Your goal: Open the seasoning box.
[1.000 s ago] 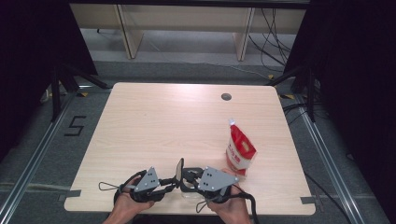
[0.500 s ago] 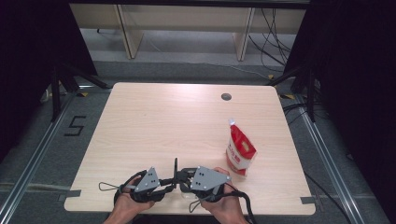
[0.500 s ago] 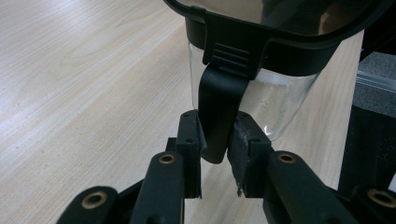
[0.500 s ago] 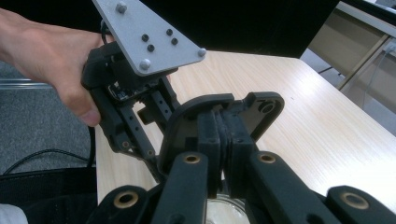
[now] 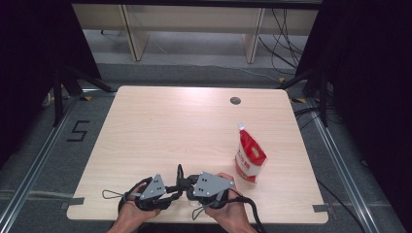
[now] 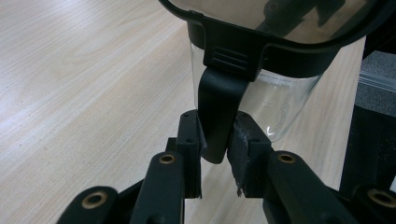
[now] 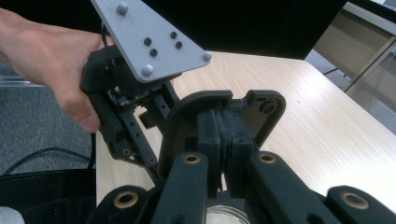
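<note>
The clear jug (image 6: 275, 109) with its black lid (image 6: 280, 44) is held between your two claws, low over the near edge of the tabletop (image 5: 160, 131). Your left claw (image 6: 215, 140) is clenched on the black handle (image 6: 217, 112) that hangs down from the rim of the lid; both pads press on this handle. Your right claw (image 7: 219, 135) is clenched too, and its pads pinch the edge of the black lid, while the glass mouth of the jug shows just below them. In the high view your left claw (image 5: 170, 191) and right claw (image 5: 190, 183) almost meet, with your hands (image 5: 228, 208) behind them. Further to the right, well apart from the claws, a red and white pouch (image 5: 249, 156) stands upright on the tabletop.
</note>
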Action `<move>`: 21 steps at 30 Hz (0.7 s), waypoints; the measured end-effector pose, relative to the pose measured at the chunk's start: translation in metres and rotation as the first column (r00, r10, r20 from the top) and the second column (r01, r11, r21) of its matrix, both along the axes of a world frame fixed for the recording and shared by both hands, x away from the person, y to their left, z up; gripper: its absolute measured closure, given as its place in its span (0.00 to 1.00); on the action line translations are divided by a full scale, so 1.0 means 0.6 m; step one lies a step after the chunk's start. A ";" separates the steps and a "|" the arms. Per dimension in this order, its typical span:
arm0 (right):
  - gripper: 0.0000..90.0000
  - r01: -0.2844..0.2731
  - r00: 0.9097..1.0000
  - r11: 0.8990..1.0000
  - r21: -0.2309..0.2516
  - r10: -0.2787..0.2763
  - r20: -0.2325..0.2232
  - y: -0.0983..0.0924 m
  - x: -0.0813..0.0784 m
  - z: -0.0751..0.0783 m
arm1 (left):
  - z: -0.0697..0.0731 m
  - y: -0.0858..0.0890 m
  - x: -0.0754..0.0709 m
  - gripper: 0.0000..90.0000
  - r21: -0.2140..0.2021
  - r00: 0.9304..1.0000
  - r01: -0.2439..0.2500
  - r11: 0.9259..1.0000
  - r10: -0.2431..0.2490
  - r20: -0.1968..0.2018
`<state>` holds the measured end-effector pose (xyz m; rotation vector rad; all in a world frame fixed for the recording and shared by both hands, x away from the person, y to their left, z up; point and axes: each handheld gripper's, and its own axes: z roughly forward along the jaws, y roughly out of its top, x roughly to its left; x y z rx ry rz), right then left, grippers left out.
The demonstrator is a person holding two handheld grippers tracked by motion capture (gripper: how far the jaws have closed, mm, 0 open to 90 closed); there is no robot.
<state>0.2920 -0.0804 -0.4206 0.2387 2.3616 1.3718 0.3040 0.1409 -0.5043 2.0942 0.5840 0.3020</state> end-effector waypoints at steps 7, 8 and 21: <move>0.98 0.001 1.000 1.000 -0.004 -0.001 0.007 0.003 0.001 -0.002 | 0.000 0.000 0.000 0.82 -0.006 1.000 -0.003 1.000 0.003 0.003; 0.97 -0.001 1.000 1.000 -0.005 0.001 0.005 0.003 0.002 -0.002 | -0.001 0.000 0.000 0.82 -0.012 1.000 -0.008 1.000 0.008 -0.007; 0.82 0.046 0.999 0.999 0.027 -0.046 -0.012 -0.028 0.005 -0.002 | 0.003 0.001 -0.001 0.67 -0.047 0.999 0.018 0.999 -0.019 -0.031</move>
